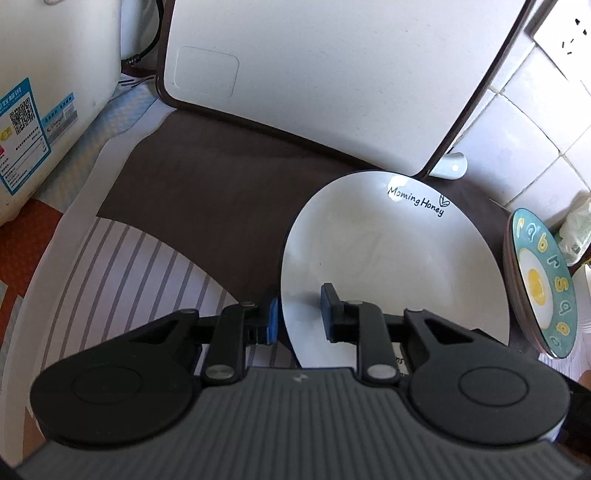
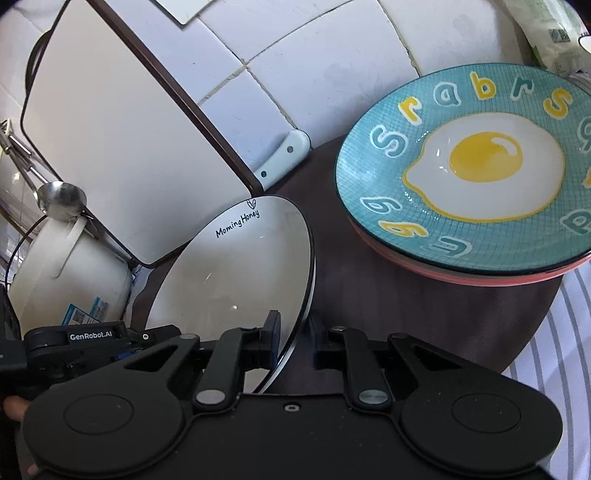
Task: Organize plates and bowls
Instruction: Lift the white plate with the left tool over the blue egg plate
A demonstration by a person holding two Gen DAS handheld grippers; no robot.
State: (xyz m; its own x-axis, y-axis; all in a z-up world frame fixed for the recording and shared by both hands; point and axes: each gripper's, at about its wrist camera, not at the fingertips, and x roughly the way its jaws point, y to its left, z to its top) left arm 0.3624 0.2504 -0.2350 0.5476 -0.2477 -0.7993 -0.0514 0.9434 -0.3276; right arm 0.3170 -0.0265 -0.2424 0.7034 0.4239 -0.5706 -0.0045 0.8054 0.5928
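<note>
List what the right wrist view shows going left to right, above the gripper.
White rice cooker → metal spoon → white cutting board → white "Morning Honey" plate → blue egg-pattern plate on its stack.

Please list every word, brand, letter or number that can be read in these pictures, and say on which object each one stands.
"Morning Honey": black script on the white plate.
"GenRobot.AI": on the left gripper.
"s r a b r s", "6", "9": loose letters around the fried egg on the teal plate.
Blue label with QR code on the white appliance: too small to read.
Green packet: print blurred.
</note>
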